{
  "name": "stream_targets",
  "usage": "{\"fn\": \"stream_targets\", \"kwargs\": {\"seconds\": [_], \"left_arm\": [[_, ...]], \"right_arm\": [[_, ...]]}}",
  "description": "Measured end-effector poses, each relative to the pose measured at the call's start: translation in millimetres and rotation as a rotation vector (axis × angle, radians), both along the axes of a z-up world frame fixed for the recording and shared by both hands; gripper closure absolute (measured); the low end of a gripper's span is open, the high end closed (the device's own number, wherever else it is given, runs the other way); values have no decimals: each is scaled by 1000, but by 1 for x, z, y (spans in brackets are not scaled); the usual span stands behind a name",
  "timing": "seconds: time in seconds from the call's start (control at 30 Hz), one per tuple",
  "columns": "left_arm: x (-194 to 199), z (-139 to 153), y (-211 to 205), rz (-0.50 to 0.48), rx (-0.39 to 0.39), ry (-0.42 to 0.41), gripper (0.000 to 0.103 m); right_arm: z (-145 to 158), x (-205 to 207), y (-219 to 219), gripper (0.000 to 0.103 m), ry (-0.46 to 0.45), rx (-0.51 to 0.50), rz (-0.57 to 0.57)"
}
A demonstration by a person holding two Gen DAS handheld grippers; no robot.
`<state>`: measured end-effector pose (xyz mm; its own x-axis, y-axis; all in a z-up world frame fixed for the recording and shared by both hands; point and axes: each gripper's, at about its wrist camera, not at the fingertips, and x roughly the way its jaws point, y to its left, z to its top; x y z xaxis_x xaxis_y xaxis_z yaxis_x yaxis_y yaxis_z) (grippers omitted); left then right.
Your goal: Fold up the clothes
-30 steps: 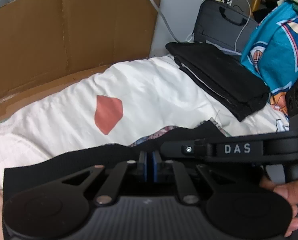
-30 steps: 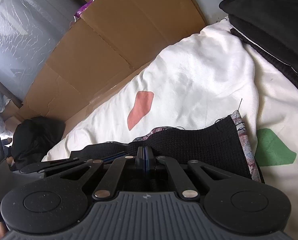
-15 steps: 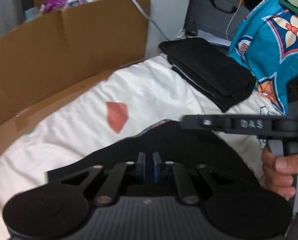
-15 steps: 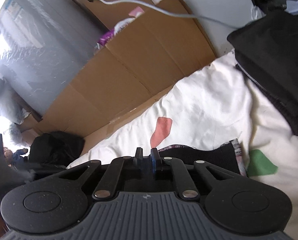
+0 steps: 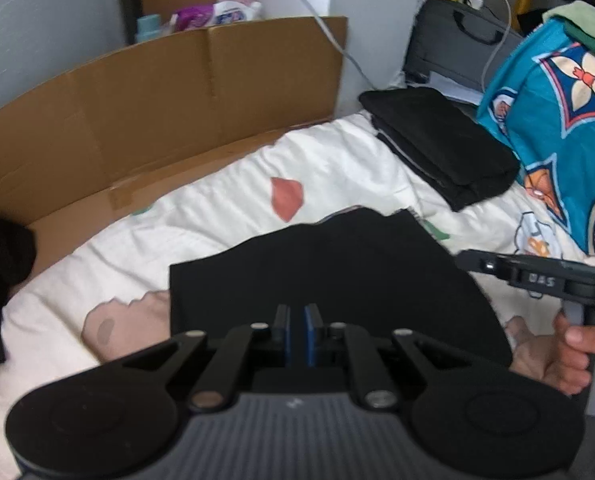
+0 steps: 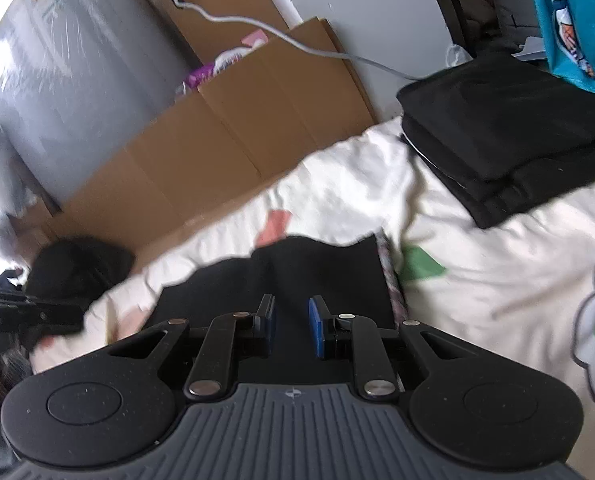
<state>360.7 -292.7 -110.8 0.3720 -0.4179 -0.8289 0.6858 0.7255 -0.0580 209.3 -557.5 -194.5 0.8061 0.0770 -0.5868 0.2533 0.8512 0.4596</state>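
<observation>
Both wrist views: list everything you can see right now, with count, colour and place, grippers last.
Black garment: one, black, flat on the quilt in front of both grippers.
Folded stack: one, black, far right corner of the quilt.
Quilt: one, cream with coloured patches, under everything.
Cardboard: one, brown, along the quilt's far edge.
Dark clothes: one heap, black, left edge.
Patterned cloth: one, teal, right.
Cable: one, grey, across the cardboard.
Left gripper: shut, empty.
Right gripper: jaws opening, nothing between them.
Hand: on the right gripper's handle.
</observation>
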Motion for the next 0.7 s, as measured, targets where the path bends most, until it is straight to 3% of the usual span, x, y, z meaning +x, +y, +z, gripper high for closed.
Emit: {"fn": "stream_targets", "kwargs": {"seconds": [0.27, 0.4, 0.7], "left_arm": [[-18, -47, 30, 39, 13, 12, 94], [-24, -62, 44, 42, 8, 40, 94], [-34, -98, 84, 53, 75, 117, 94]], "right_arm": [[-4, 8, 0, 84, 15, -61, -5], [-7, 27, 14, 84, 23, -155, 51], [-34, 53, 22, 81, 179, -218, 84]]}}
